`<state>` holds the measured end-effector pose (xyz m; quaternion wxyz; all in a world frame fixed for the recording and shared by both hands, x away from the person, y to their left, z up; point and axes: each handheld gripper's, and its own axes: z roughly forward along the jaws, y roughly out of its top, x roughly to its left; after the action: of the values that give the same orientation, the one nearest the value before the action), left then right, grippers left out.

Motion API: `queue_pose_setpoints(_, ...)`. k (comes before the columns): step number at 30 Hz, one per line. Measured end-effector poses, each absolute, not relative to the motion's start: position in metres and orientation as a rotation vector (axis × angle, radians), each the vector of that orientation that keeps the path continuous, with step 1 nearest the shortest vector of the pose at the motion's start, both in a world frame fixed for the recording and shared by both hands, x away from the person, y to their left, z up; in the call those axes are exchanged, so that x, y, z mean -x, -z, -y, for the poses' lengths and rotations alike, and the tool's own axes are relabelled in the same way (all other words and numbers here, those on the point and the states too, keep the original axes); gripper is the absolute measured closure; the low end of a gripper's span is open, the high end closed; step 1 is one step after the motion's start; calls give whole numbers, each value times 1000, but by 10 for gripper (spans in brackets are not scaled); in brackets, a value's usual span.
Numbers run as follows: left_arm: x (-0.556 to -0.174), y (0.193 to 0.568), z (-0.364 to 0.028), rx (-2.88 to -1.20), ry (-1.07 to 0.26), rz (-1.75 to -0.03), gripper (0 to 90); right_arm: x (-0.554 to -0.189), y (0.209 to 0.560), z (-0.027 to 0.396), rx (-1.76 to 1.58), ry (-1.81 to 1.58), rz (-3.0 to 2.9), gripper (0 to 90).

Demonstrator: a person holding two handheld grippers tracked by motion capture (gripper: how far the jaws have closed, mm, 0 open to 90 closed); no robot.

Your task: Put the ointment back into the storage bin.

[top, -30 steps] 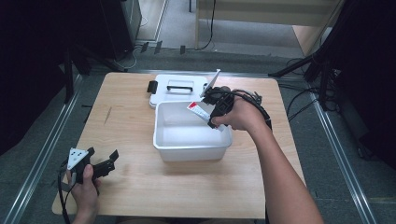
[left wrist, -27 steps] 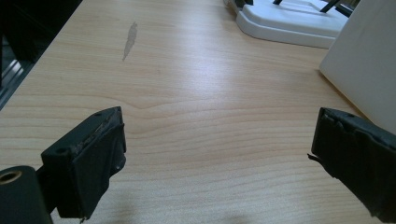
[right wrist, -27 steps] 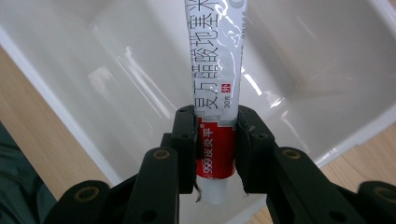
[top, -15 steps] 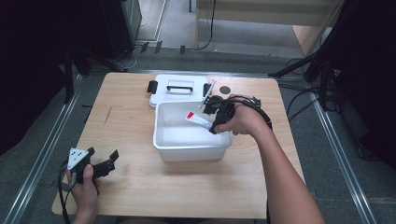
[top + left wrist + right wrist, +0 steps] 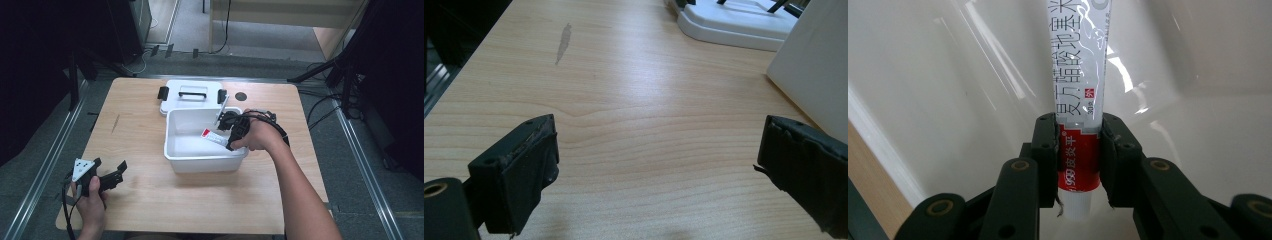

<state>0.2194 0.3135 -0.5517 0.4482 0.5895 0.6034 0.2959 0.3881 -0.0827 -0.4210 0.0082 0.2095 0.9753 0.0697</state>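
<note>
Reaching into the white tub [image 5: 205,159] near the middle of the wooden table [image 5: 145,120], the right gripper [image 5: 231,131] is clamping a tube [image 5: 216,138] of ointment or paste — white with a red band at the cap end. In the right gripper view the two black jaws are pressing on either side of the tube [image 5: 1078,120], squeezing the red band just above the white cap, while the printed white body is running away from the camera toward the tub's pale inner wall [image 5: 948,100]. From the high view the tube is sitting inside the tub, angled toward its far right corner; whether it is touching the bottom cannot be told. Behind the tub, touching or just beside its far rim, a white lid [image 5: 190,95] with a handle and dark side clips is lying flat on the table. The person's right hand [image 5: 260,137] is hanging over the tub's right rim. Down at the near left corner, well apart from the tub, the left gripper [image 5: 107,172] is resting in the person's left hand [image 5: 87,200] with its jaws spread wide and nothing between them (the left gripper view is looking along them across bare wood [image 5: 649,125] toward the tub's side [image 5: 819,65] and the lid [image 5: 734,25]) — a faint grey smear [image 5: 564,42] is marking the tabletop ahead.
</note>
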Motion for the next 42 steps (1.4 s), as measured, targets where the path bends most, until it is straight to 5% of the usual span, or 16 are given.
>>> queue_pose_setpoints(42,-220,552,-313,-1461,-724,-1501,45,-393,457,52,-647,-11,-3105,727)
